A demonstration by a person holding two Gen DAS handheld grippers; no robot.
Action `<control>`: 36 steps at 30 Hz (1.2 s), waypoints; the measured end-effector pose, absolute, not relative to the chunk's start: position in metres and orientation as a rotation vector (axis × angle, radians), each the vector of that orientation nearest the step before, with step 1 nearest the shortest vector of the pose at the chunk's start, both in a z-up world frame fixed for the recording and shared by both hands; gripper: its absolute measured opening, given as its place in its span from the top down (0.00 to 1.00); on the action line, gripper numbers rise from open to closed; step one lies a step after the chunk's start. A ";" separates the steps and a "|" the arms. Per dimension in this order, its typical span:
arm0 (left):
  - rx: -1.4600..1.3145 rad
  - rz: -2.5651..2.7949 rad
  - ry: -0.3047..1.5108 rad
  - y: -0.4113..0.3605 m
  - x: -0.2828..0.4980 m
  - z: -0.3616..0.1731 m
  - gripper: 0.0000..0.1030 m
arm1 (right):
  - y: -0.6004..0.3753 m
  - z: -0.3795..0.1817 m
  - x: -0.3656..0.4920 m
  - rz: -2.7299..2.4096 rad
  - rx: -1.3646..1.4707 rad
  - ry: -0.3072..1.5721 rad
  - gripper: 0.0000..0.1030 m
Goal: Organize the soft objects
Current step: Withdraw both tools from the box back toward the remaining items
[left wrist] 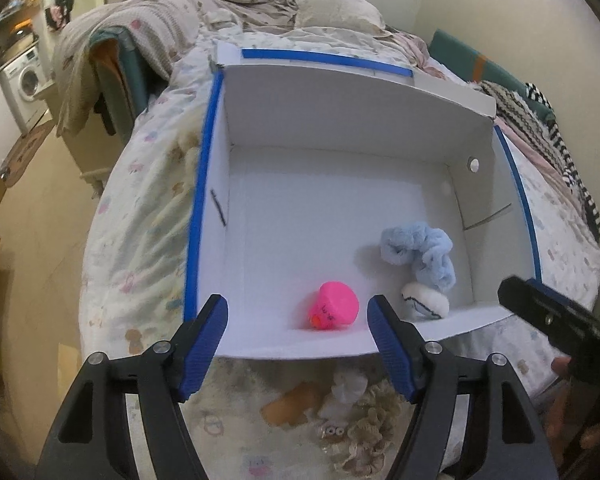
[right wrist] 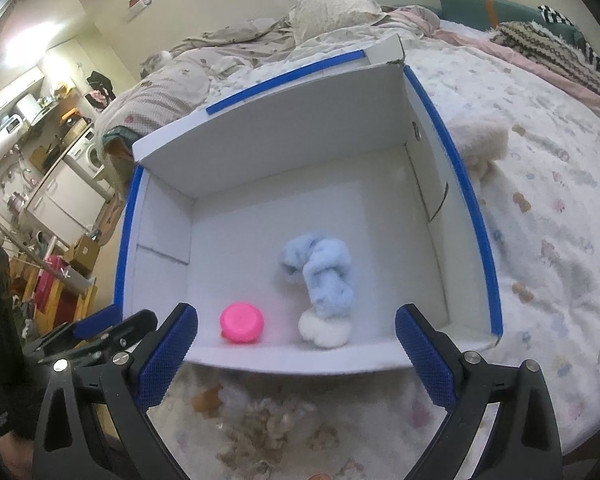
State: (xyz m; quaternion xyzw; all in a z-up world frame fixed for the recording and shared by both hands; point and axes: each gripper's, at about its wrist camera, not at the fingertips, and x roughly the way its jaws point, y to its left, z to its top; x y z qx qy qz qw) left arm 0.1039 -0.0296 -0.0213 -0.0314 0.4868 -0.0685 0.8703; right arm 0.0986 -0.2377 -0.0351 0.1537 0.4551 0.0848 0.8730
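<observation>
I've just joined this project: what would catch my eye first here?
A bright pink toy sits near the front wall of a white box on the bed. Beside it lie a fluffy blue scrunchie and a white plush. Both tools, left and right, hover open, empty.

We look down past our right gripper [right wrist: 296,354], its blue pads spread wide with nothing between them, into a white box [right wrist: 284,136] edged with blue tape, resting on the bed [right wrist: 540,200]. Inside lie a pink toy [right wrist: 242,323], a fluffy blue scrunchie [right wrist: 320,272] and, touching it, a white puff [right wrist: 324,332] (all near the front wall). Our left gripper [right wrist: 100,336] shows at lower left.
</observation>
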 end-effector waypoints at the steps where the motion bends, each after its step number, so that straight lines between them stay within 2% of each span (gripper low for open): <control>1: -0.068 -0.138 1.016 -0.028 0.101 -0.021 0.32 | -0.236 -0.036 0.096 0.181 0.319 0.951 0.00; 15: -0.050 -0.116 0.965 -0.013 0.069 -0.013 0.32 | -0.219 -0.036 0.059 0.242 0.289 0.962 0.00; 36: -0.099 0.000 1.109 0.019 0.062 -0.051 0.32 | -0.203 -0.070 0.047 0.248 0.277 1.124 0.00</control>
